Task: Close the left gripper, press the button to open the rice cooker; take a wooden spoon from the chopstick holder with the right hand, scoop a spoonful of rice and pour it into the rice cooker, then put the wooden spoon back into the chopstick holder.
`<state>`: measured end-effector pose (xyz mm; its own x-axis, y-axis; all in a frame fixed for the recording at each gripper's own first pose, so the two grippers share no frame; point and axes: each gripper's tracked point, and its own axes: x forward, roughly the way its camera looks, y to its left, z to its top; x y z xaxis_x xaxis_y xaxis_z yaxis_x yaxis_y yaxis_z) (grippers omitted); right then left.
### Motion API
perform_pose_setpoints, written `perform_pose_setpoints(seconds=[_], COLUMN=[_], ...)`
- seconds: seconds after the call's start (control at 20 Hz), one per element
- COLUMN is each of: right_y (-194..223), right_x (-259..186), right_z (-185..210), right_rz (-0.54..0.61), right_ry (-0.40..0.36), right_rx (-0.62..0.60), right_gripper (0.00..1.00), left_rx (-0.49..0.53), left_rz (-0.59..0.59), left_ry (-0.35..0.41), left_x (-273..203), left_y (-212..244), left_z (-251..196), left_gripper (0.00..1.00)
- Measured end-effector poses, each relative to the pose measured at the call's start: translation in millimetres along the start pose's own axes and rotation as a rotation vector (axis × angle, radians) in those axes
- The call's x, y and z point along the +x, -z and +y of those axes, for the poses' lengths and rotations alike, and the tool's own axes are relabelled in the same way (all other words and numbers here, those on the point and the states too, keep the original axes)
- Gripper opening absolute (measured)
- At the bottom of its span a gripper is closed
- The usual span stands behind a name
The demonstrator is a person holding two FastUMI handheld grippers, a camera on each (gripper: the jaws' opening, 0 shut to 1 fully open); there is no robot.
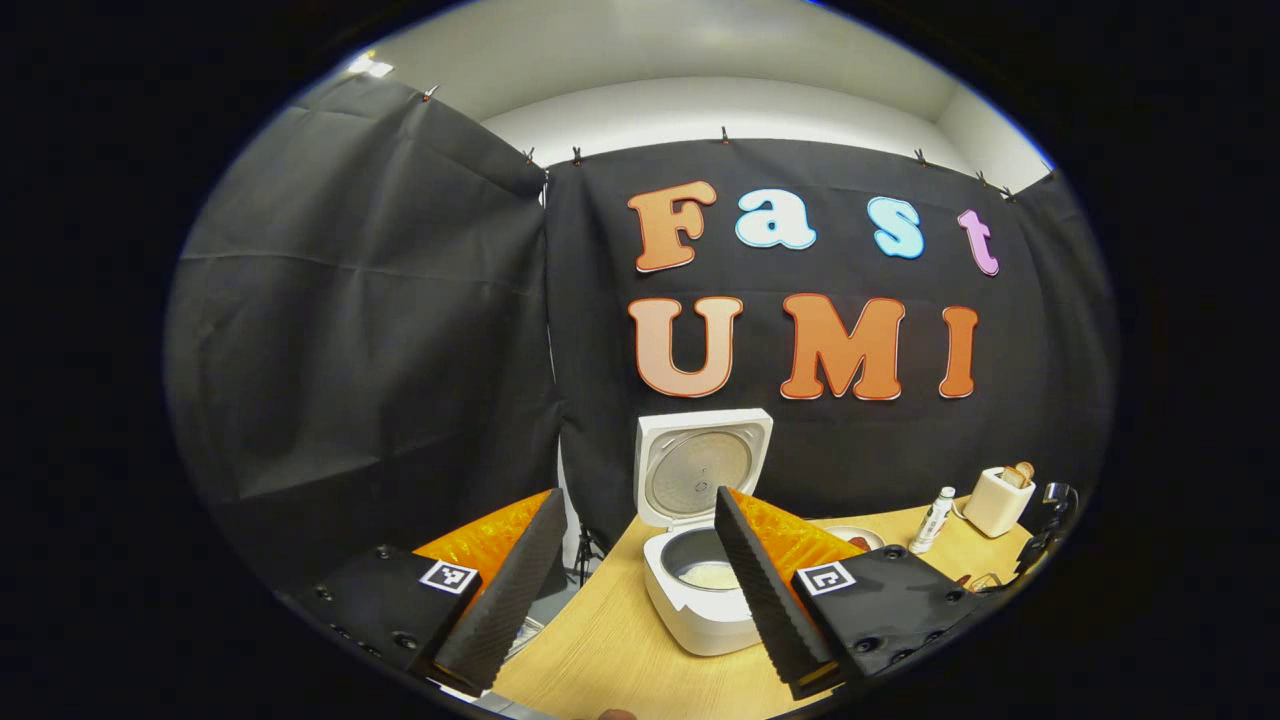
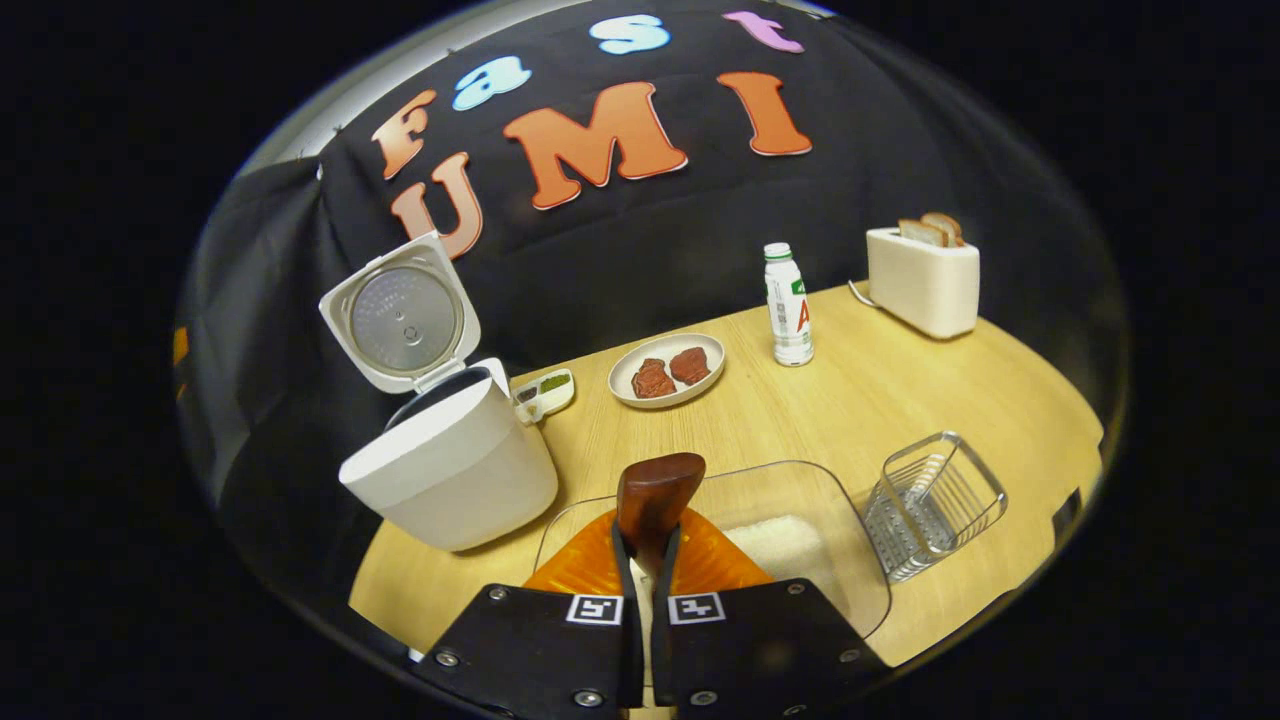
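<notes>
A white rice cooker (image 2: 450, 470) and white toaster (image 2: 922, 280) stand on the pale wood-grain table (image 2: 800, 410), near a dark reddish-brown wooden spoon (image 2: 655, 495).

One rice cooker (image 2: 450, 470), one bottle (image 2: 788, 307), one toaster (image 2: 922, 278), two meat pieces (image 2: 670, 373).

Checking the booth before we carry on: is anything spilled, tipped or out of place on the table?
Nothing stands out. The rice cooker stands upright with its lid open, the bottle and toaster are upright, and no rice shows on the table.
</notes>
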<state>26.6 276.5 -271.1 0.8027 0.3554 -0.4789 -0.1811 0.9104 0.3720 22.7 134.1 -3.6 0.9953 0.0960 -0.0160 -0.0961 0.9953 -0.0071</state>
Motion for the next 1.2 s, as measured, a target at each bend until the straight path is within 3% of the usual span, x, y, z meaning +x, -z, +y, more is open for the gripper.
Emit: perform_pose_setpoints(seconds=[0.2, 0.6, 1.2], right_y=[3.4, 6.0, -46.2], right_x=[2.9, 0.6, -31.5], right_z=[-7.1, -52.6, -55.2], right_rz=[0.011, 0.041, -0.021], right_ry=[-0.008, 0.016, 0.01], right_rx=[0.153, 0.579, 0.719], right_gripper=[0.03, 0.02, 0.02], left_rx=[-0.009, -0.009, -0.01], left_rz=[0.003, 0.004, -0.013], left_ry=[0.015, 0.022, 0.056], left_x=[-1.9, -7.7, -5.2], left_y=[1.0, 0.3, -7.3], left_z=[-7.7, -11.2, -29.3], left_gripper=[1.0, 1.0, 1.0])
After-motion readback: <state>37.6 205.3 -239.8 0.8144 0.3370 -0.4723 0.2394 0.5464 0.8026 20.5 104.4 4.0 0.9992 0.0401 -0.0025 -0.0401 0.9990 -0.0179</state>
